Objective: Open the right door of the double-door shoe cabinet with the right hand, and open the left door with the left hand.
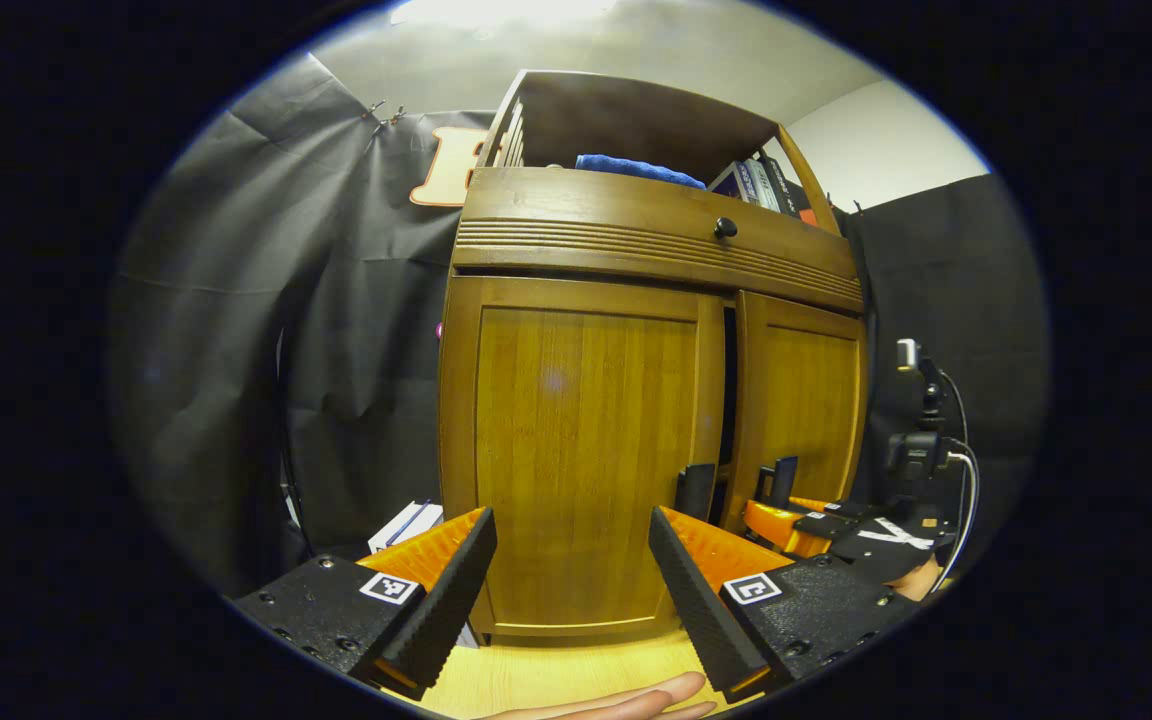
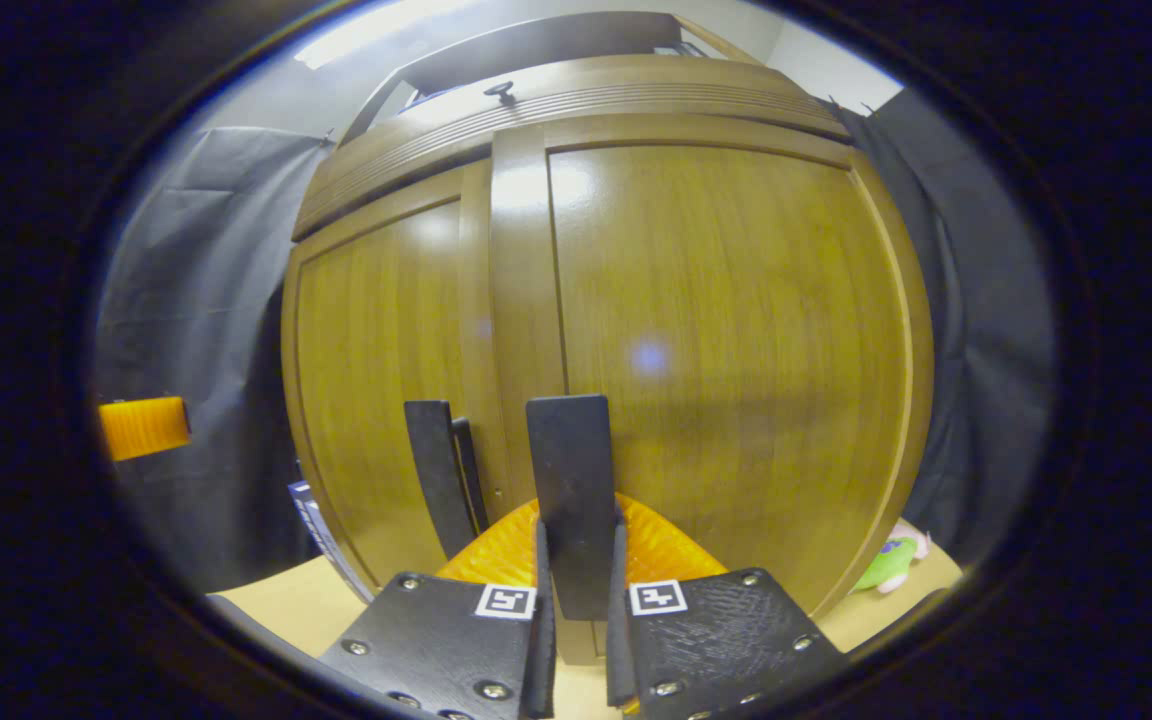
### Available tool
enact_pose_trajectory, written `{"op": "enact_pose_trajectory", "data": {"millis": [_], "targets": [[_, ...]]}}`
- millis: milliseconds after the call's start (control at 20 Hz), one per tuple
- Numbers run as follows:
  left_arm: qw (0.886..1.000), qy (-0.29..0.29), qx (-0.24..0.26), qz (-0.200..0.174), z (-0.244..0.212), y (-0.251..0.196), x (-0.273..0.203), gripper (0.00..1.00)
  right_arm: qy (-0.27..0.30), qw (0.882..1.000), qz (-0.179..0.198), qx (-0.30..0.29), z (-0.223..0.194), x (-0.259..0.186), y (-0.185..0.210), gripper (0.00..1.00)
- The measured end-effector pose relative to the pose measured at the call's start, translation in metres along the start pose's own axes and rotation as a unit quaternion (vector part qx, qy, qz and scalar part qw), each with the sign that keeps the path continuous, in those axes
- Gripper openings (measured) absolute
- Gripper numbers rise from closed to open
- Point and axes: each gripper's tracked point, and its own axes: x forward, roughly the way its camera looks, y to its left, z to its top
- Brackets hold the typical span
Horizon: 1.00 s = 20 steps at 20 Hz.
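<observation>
And here's the shoe cabinet (image 1: 636, 400), a tall piece in warm brown wood standing on a pale floor against the black booth cloth, a ribbed band running across above its two panelled doors. The left door (image 1: 581, 460) sits flush and shut; the right door (image 1: 801, 410) stands slightly ajar, a dark gap showing between the two. Above the band there's a small dark knob (image 1: 725, 227), and on the open shelf a folded blue cloth (image 1: 636, 168) beside a row of books (image 1: 761, 185).

Down to the left gripper (image 1: 571, 575): jaws spread wide, holding nothing, facing the left door from a little way off. A fingertip (image 1: 636, 700) peeks in at the bottom edge.

The left gripper view catches the right gripper (image 1: 786, 500) up against the right door's inner edge. In the right gripper view, the right gripper (image 2: 576, 620) has closed its fingers on a flat black handle (image 2: 569, 500) at that edge, with a matching handle (image 2: 441, 475) on the left door just beside. A green toy (image 2: 886, 565) lies low at the right.
</observation>
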Motion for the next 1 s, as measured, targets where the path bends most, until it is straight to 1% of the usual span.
{"op": "enact_pose_trajectory", "data": {"millis": [50, 250, 550, 600, 700, 750, 850, 900, 950, 1000], "targets": [[1.0, 0.001, 0.0, 0.003, -0.001, 0.0, 0.001, 0.91, 0.003, 1.0, 0.009, 0.004, -0.001, -0.005, 0.001, 0.2], [1.0, 0.005, 0.009, -0.01, -0.003, -0.018, 0.004, 0.91, 0.012, 0.999, 0.034, 0.004, -0.001, -0.03, -0.001, 0.2], [1.0, 0.001, 0.018, -0.024, -0.007, -0.034, -0.001, 0.92, 0.013, 0.996, 0.08, 0.024, 0.002, -0.074, -0.013, 0.2], [1.0, 0.001, 0.017, -0.024, -0.007, -0.035, -0.001, 0.91, 0.015, 0.996, 0.085, 0.025, 0.002, -0.078, -0.014, 0.15], [1.0, 0.002, 0.014, -0.024, -0.008, -0.035, 0.0, 0.92, 0.017, 0.995, 0.09, 0.027, 0.003, -0.087, -0.019, 0.15], [1.0, 0.004, 0.013, -0.022, -0.009, -0.035, 0.001, 0.91, 0.016, 0.995, 0.092, 0.027, 0.003, -0.09, -0.02, 0.2], [1.0, 0.009, 0.013, -0.018, -0.013, -0.032, 0.003, 0.91, 0.01, 0.995, 0.093, 0.022, 0.001, -0.098, -0.024, 0.2], [1.0, 0.01, 0.013, -0.015, -0.013, -0.031, 0.005, 0.91, 0.008, 0.995, 0.093, 0.026, 0.002, -0.101, -0.025, 0.15], [1.0, 0.012, 0.012, -0.013, -0.014, -0.03, 0.006, 0.92, 0.006, 0.995, 0.093, 0.029, 0.002, -0.103, -0.026, 0.2], [1.0, 0.013, 0.013, -0.011, -0.015, -0.028, 0.007, 0.92, 0.004, 0.995, 0.093, 0.032, 0.003, -0.105, -0.028, 0.2]]}}
